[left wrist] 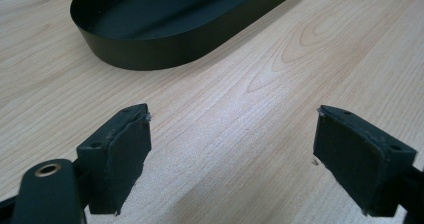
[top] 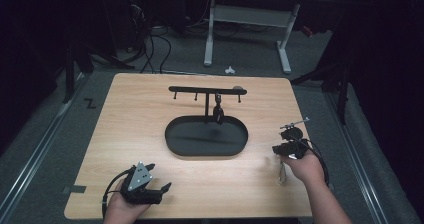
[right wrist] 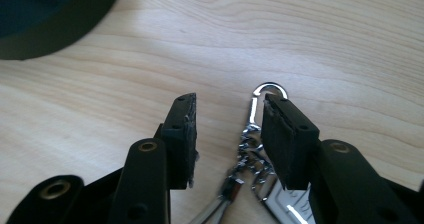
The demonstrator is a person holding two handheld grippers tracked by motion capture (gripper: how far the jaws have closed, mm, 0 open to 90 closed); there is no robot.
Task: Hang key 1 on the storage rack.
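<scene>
A big wooden table (top: 150,114) is seen from above, and a black oval tray (top: 206,136) is set in the middle of it. A black rack with little hooks (top: 207,90) stands at the far edge of the tray, and one small dark thing (top: 218,112) is hung from it. The left gripper (top: 157,178) is held low over the near left part of the table, with its jaws wide apart and nothing between them. The right gripper (right wrist: 227,134) is held just over the table at the right, and its jaws are partly open. A keychain (right wrist: 250,154) lies flat on the wood under them, its chain between the jaws and its round silver clip (right wrist: 270,90) just past the tips. Nothing is pinched yet. The keychain is probably light, hard and shiny, so it could slip. The chain is floppy and would dangle. It is likely best taken by the clip or the top of the chain.
</scene>
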